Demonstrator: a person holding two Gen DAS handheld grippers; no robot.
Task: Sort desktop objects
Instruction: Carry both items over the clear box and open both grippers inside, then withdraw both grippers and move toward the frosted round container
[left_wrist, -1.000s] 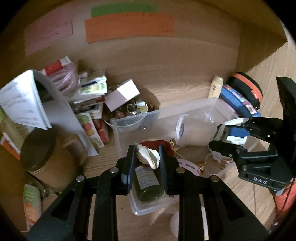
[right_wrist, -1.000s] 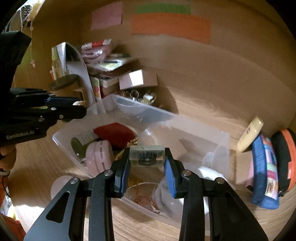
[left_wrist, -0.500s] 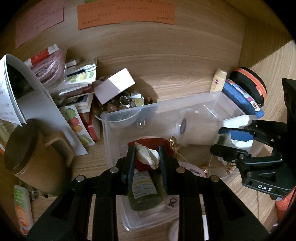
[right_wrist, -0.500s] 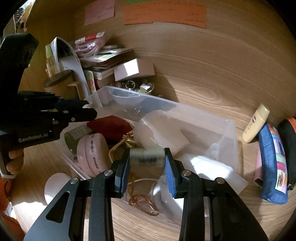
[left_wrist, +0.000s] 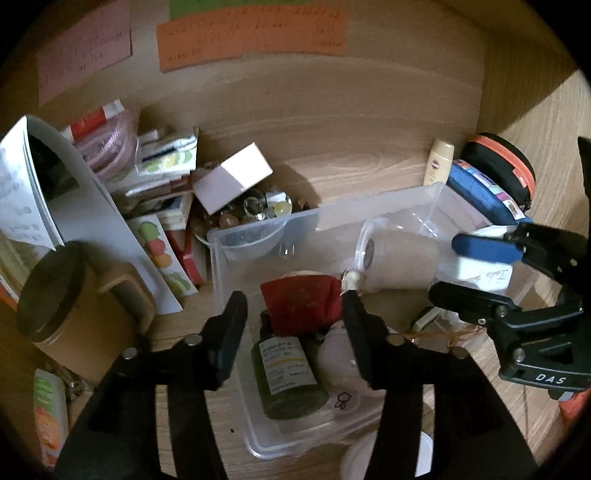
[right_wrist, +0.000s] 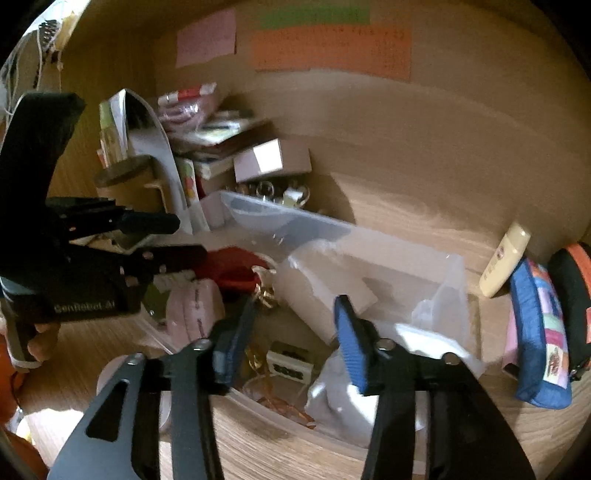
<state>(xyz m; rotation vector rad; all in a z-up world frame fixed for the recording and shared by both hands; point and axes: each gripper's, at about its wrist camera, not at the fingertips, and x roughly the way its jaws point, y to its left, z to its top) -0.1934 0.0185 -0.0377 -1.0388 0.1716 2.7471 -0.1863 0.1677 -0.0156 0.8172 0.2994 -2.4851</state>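
Note:
A clear plastic bin (left_wrist: 258, 225) (right_wrist: 295, 218) lies below both grippers. My left gripper (left_wrist: 293, 310) hovers over its near end; its jaws are opening and nothing is between them. A small pale shell (left_wrist: 350, 282) shows just off the right fingertip. Under it lie a red pouch (left_wrist: 301, 304), a green bottle (left_wrist: 288, 376) and a pink roll (left_wrist: 338, 354). My right gripper (right_wrist: 293, 317) is over the bin's other end, jaws opening and empty. A small white block (right_wrist: 290, 363) lies in the bin beneath it. Each view shows the other gripper (left_wrist: 454, 271) (right_wrist: 181, 240).
A lidded tan mug (left_wrist: 55, 295), open booklets, a white box (left_wrist: 232, 177) and a bowl of trinkets (left_wrist: 255, 210) crowd the left. A cream tube (left_wrist: 437, 162), blue pouch (left_wrist: 484, 192) and black-and-orange case (left_wrist: 506, 162) stand against the right wall.
Both grippers went from shut to open. The shell left the left jaws, and the small block dropped out of the right jaws into the bin.

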